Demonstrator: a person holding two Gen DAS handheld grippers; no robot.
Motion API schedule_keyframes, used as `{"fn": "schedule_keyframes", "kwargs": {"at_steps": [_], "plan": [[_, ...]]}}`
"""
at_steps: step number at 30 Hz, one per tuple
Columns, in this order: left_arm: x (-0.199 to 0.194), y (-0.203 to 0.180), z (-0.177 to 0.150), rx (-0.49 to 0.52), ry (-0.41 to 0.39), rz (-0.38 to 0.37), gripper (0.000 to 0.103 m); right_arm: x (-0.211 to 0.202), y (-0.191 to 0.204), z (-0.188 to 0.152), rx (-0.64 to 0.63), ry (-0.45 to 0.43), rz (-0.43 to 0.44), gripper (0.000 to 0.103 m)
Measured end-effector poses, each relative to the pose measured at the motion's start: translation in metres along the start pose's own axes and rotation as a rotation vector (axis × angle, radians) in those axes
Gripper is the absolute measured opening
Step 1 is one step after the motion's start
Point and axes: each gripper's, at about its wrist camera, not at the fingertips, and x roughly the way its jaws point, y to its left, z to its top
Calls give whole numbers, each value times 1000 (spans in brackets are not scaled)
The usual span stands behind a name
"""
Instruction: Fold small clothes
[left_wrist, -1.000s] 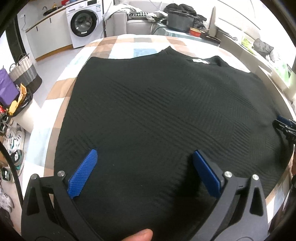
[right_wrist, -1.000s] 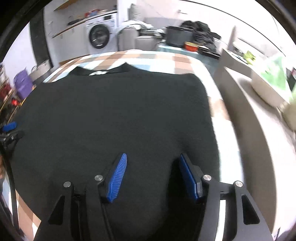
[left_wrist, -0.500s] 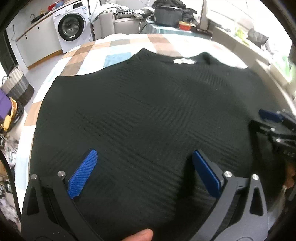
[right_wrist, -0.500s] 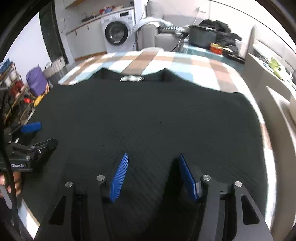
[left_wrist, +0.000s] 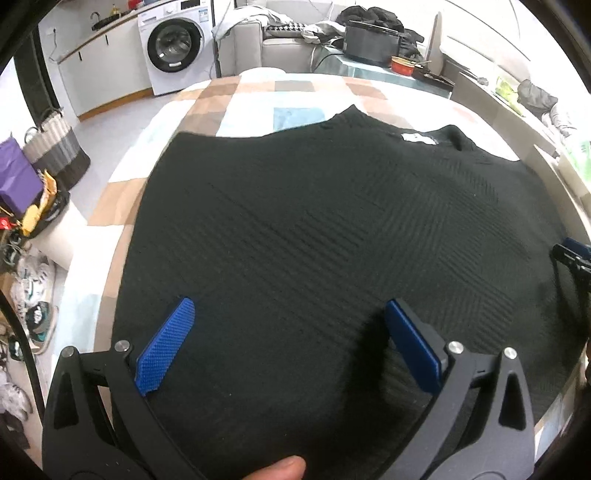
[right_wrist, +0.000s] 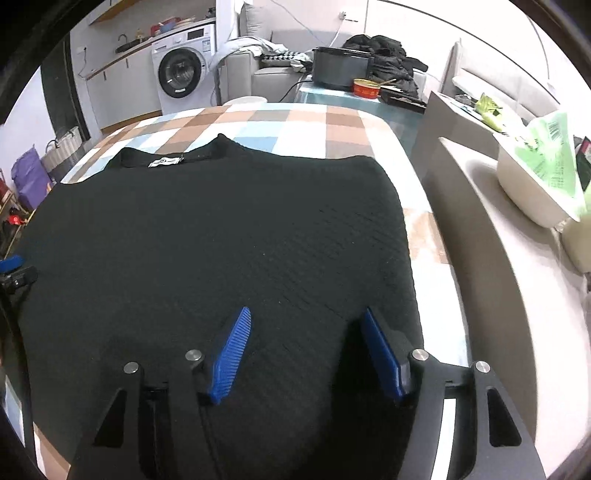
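Observation:
A black knit sweater (left_wrist: 332, 240) lies spread flat on a checked cover (left_wrist: 258, 96), its collar and white label (left_wrist: 417, 138) at the far end. My left gripper (left_wrist: 289, 302) hovers open over the sweater's near left hem, with only flat cloth under it. My right gripper (right_wrist: 307, 312) hangs over the near right part of the sweater (right_wrist: 221, 229); its jaws are opening and pinch nothing. Each gripper shows at the other view's edge: the right gripper (left_wrist: 570, 254) and the left gripper (right_wrist: 13, 269).
A washing machine (left_wrist: 173, 48), a sofa (left_wrist: 280, 48) and a glass table with a black pot (right_wrist: 340, 66) and a red bowl (right_wrist: 365, 88) stand beyond the cover. Baskets, a purple bag (left_wrist: 16, 177) and shoes crowd the left floor. A white tub with a green bag (right_wrist: 539, 177) sits right.
Both grippers swung in toward the sweater's middle, then back out to its near corners. The right gripper's jaws stand wider than before. The sweater has not moved.

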Motion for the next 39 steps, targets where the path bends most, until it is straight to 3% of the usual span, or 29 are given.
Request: {"fn": "schedule_keyframes", "kwargs": {"at_steps": [6,10,13,18,20,23,25,28,32,36,39], "plan": [[15,-31,27,13,-5,-43,102,12,47,24,-47,-3,98,65],[32,-46,39,27,10,-57,102,29,72,35,-88,6,104,65],[41,-47,41,42,16,-21,102,32,65,39,-79,10,103,65],[38,-26,39,12,20,-26,103,32,20,36,-28,20,-28,67],[34,-17,34,1,22,-11,103,29,0,32,12,22,-54,67],[26,-7,23,-15,26,-7,103,20,-12,22,30,24,-21,67],[16,-6,13,-2,24,3,103,11,-6,15,8,18,-24,67],[-5,-8,-7,17,5,-19,102,-2,9,-3,-24,30,85,67],[-26,-13,-35,51,-7,-43,102,-18,39,-29,-137,16,142,67],[-37,-18,-56,100,-16,-3,102,-28,41,-44,-182,-5,99,68],[-41,-12,-69,79,-19,3,103,-35,24,-56,-159,-14,44,69]]}}
